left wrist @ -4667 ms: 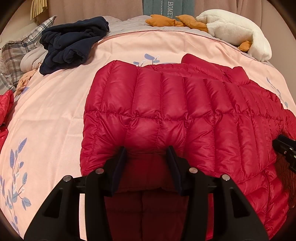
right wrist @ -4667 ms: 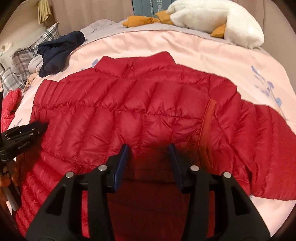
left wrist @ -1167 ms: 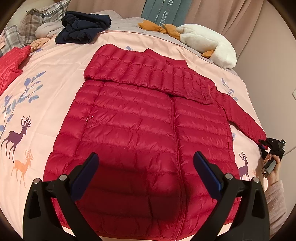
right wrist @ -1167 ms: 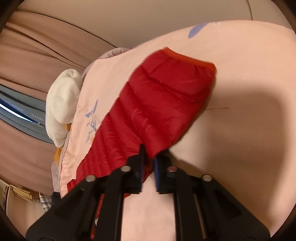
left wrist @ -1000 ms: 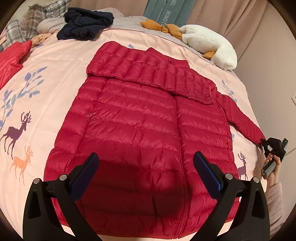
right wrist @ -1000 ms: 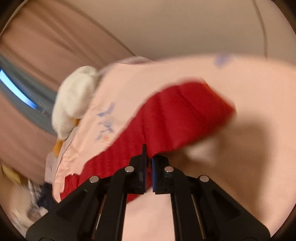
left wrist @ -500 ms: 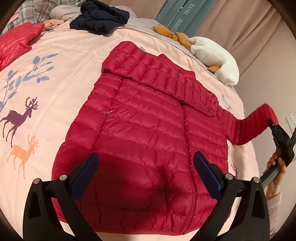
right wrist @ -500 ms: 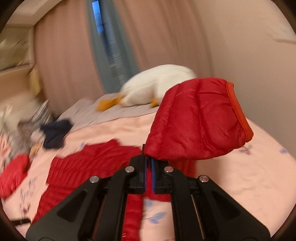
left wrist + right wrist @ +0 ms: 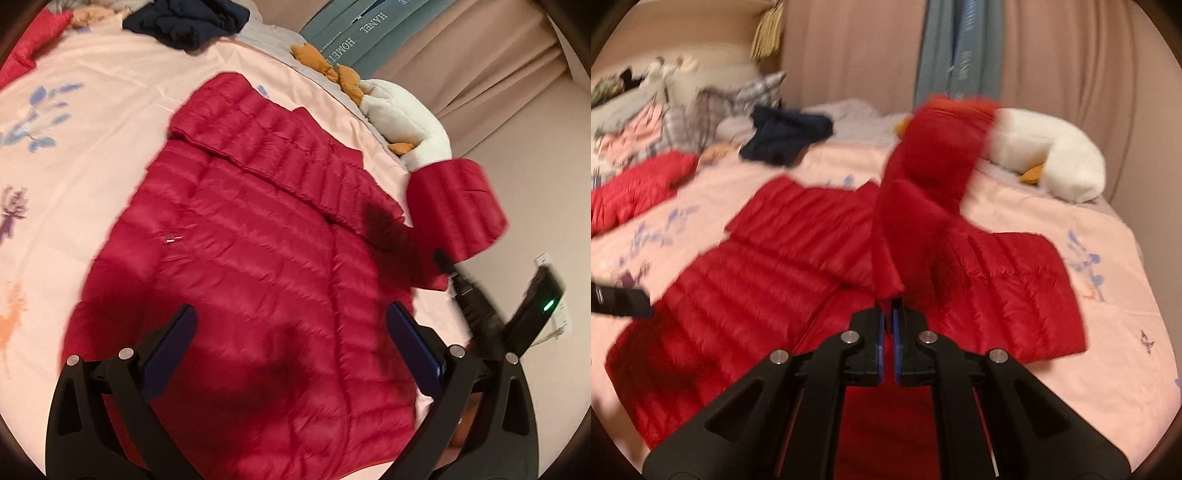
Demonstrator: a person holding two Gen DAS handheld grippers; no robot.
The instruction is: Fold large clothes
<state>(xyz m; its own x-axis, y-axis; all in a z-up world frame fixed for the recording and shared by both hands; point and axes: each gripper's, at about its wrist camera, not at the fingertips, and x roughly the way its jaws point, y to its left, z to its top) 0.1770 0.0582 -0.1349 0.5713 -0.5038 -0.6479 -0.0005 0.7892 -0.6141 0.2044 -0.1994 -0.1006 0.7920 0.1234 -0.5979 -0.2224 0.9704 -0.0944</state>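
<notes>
While the red puffer jacket [image 9: 258, 280] lies flat, front up, on the pink bedspread [image 9: 92, 122], I have its sleeve [image 9: 934, 166] lifted above the body, my right gripper [image 9: 888, 314] clenched on its edge. My left gripper [image 9: 291, 332] hangs over the hem, fingers spread wide, holding nothing. Beyond the collar lie a white plush toy [image 9: 1052, 155] and a navy garment [image 9: 786, 136].
</notes>
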